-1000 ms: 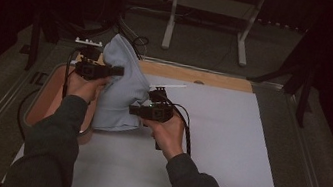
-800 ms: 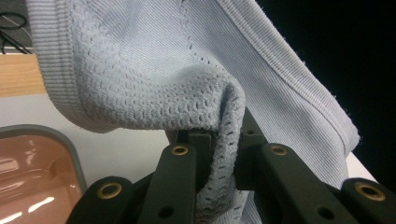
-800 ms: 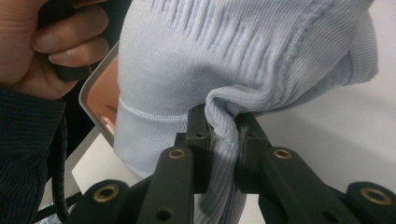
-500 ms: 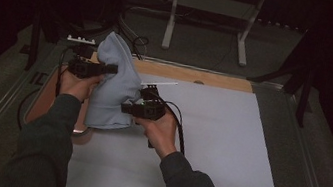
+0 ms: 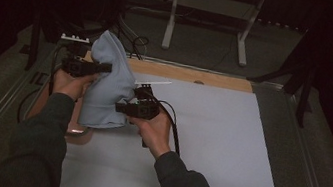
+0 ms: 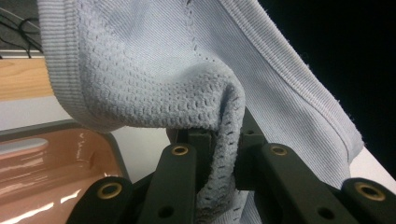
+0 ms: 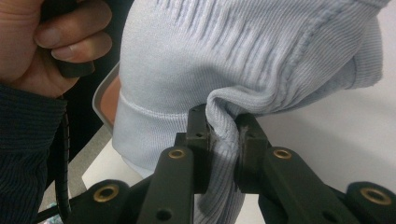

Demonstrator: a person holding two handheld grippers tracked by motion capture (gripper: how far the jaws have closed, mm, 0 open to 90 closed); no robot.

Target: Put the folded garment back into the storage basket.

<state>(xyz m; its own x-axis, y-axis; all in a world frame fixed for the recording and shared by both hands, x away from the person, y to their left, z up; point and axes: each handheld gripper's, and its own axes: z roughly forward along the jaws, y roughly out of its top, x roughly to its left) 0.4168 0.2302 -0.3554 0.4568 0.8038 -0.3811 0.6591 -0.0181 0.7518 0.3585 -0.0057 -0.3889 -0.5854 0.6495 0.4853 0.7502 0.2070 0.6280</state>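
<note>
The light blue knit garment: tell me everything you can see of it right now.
The light blue knit garment is soft fabric, part fine rib, part open mesh knit, with ribbed bands at its edges. It is bunched and lifted, its lower end over the brown tray. The left hand-held gripper and right hand-held gripper each pinch a fold.

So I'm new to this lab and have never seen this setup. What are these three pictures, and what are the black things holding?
No robot here: a person holds a hand tool with a two-jaw claw in each hand. The high view looks down on the table from the person's side. It shows the left claw and the right claw gripping a pale blue knitted garment, lifted over a white sheet that covers the table. A glossy brown tray lies under the garment's lower end. The other two pictures come from small cameras riding on each claw, looking along its black jaws. In both, the jaws are shut on a pinched fold of the knit.
</note>
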